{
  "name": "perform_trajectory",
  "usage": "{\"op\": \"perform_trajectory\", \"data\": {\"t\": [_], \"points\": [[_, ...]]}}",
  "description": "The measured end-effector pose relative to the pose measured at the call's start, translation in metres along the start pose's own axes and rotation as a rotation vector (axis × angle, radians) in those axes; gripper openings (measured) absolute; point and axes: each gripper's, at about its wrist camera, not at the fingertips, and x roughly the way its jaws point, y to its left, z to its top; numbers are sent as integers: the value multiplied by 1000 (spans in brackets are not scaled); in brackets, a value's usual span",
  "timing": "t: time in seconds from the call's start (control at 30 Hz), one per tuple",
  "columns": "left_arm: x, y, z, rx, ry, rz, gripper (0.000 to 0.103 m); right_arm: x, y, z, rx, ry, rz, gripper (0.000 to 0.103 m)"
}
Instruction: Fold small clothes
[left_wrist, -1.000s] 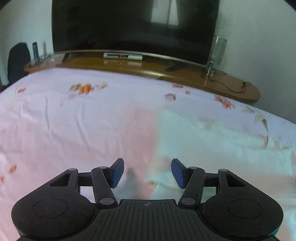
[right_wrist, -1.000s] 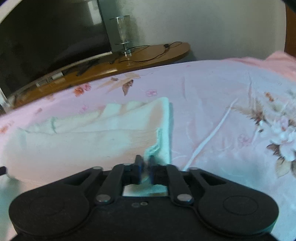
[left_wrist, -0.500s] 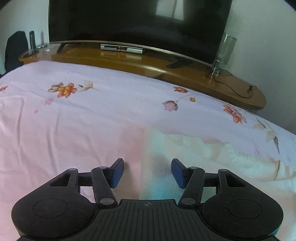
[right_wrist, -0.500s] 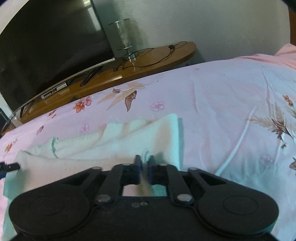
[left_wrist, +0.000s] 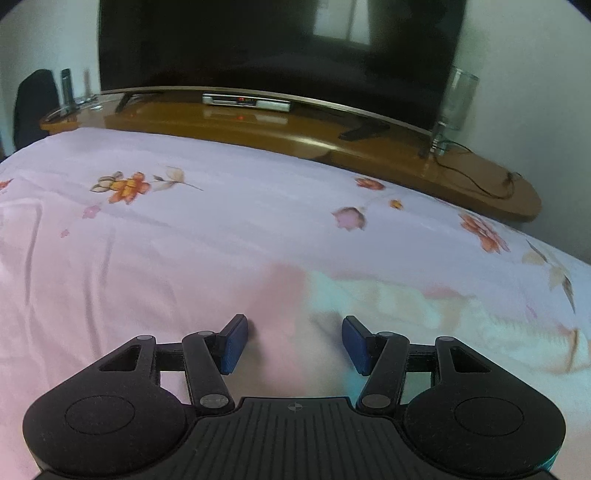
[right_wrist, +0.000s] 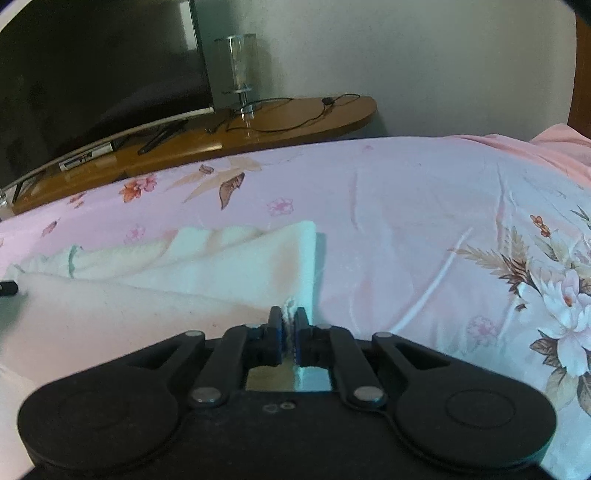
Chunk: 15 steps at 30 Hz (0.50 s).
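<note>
While its blue pads stand well apart with nothing pinched between them, the left gripper hovers over the floral bedsheet at the left edge of a white towel — blurred here. From the right wrist, the right gripper is clamped on the towel's near right corner — cloth bunched between its pads.

Left tool agape; right tool clamped tight.
</note>
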Motion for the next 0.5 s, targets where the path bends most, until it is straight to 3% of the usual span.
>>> {"op": "perform_trajectory", "data": {"t": [0.07,0.17,0.33,0.43,0.47,0.5], "points": [[0,6,4,-26,15,1,57,-3,0,2,7,-2,-3,10],[-18,14,-1,-21,6,-28,57,-22,2,6,24,-81,8,20],[-57,14,-25,37,-18,-116,57,-33,20,5,3,-96,91,20],[-54,9,-44,105,15,-73,57,-28,33,-1,-14,-68,116,21],[-52,15,-50,85,17,-78,59,-25,37,-3,-22,-56,121,21],[-53,21,-54,66,-2,-63,73,-23,41,-6,-31,-42,123,21]]}}
